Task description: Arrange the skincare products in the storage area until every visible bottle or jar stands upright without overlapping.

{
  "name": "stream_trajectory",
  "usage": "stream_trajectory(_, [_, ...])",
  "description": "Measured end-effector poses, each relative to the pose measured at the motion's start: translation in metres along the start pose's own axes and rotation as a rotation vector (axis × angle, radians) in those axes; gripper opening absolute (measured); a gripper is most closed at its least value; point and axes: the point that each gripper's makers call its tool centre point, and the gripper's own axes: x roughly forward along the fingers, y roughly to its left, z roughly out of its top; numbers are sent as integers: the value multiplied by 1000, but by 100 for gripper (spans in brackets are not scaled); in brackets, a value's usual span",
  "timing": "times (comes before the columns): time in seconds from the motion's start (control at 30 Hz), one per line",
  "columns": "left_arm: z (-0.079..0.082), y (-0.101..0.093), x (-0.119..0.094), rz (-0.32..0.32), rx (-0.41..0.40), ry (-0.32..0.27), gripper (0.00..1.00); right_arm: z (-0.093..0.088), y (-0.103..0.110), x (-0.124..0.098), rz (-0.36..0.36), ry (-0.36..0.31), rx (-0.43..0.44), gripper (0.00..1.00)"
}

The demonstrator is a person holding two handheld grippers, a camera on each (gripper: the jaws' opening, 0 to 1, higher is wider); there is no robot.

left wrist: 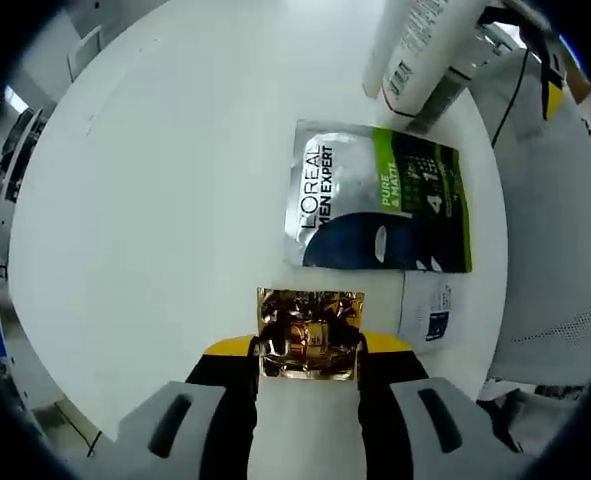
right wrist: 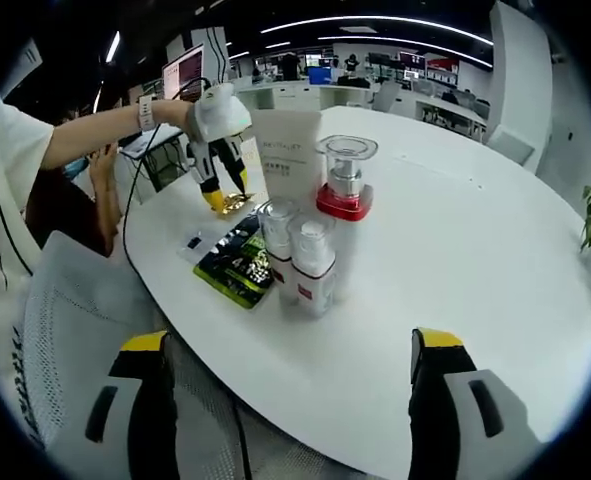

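Surface: round white table [right wrist: 455, 250] in an open office; ceiling light strips upper frame of the right gripper view, a mesh chair at lower left.

Left gripper [left wrist: 310, 350]: jaws clenched on a small gold foil packet [left wrist: 310, 332], low centre of the left gripper view, at or just above the tabletop; contact with the table cannot be told.

Right gripper [right wrist: 290, 400]: jaws released and wide apart, holding nothing, hovering off the near table edge.

Task items: three pump bottles [right wrist: 312, 262] upright and clustered at centre of the right gripper view, a red-collared one [right wrist: 345, 185] behind, a tall white box [right wrist: 287, 160] beside it. Green-and-silver mask sachet [left wrist: 380, 200] lies flat; a small white leaflet [left wrist: 430, 305] sits just below it.

Hand pose: person's arm reaches in from upper left of the right gripper view, left gripper pointing down at the packet, wrist bent.

Risk 1: thin foil may slip or crumple in the grip, judged from its flimsy look.

Risk 2: bottles stand nearly touching; a nudge from either gripper could topple several.

Risk 3: sachet and packet cannot stand upright unaided; propping them may overlap the bottles.
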Motion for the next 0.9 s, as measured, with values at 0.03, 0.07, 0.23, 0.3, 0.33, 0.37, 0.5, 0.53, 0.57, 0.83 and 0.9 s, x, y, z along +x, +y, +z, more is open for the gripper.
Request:
stream_trajectory(0.03, [0,0,0,0,-3,-1,39,0,0,0,0,-1,0,98])
stream_trajectory(0.07, [3,-7,-1,1,-5,-1,39,0,0,0,1,-2,2,99])
stream_trajectory(0.23, [8,-27,-4,-6,-4,0,39,1,0,-1,-1,-7,1,99])
stream_trajectory(0.3, [8,-29,-3,-7,-4,1,39,2,0,-2,-1,-10,0,98])
stream_trajectory(0.33, [7,-29,-3,-6,-5,2,39,2,0,-2,-1,-11,0,98])
stream_trajectory(0.37, [6,-29,-2,-4,-6,4,39,2,1,-2,-2,-11,0,98])
stream_trajectory(0.5, [7,-30,0,-13,-18,-11,39,0,1,-2,-2,-9,2,98])
stream_trajectory(0.53, [7,-30,1,-13,-21,-13,39,0,1,-3,-2,-8,2,98])
stream_trajectory(0.57, [6,-30,2,-11,-20,-11,39,-1,1,-3,-3,-8,3,98])
stream_trajectory(0.83, [6,-32,6,7,-3,-5,39,-3,1,-3,-4,-6,5,98])
stream_trajectory(0.9, [7,-31,7,6,-5,-11,39,-3,1,-3,-5,-6,7,98])
